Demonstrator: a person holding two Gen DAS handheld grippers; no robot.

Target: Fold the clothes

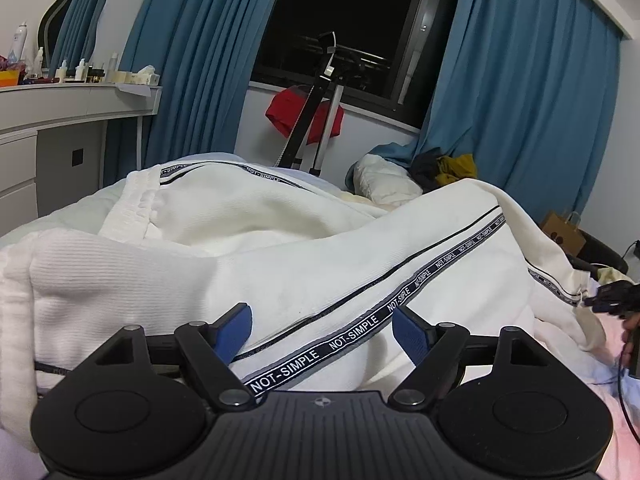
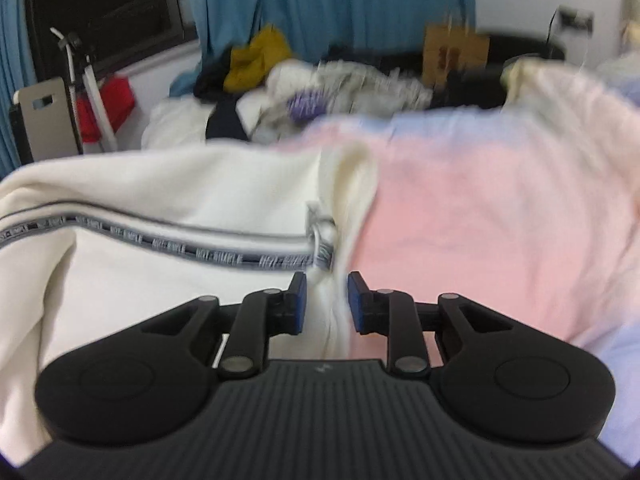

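Your white trousers [image 1: 280, 248], ribbed with a black NOT-SIMPLE stripe [image 1: 400, 296], lie rumpled on the pink bed [image 2: 480, 216]. Left gripper [image 1: 322, 328] fingers spread wide; right gripper [image 2: 327, 300] fingers narrow around a fold, contact unclear.

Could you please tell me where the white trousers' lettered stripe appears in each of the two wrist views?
Left wrist: the lettered stripe runs diagonally from bottom centre up to the right, passing between the left tool's open fingers.
Right wrist: the stripe crosses from the left edge to picture centre, ending just above the right tool.
Shared landmark: the red item under the window.
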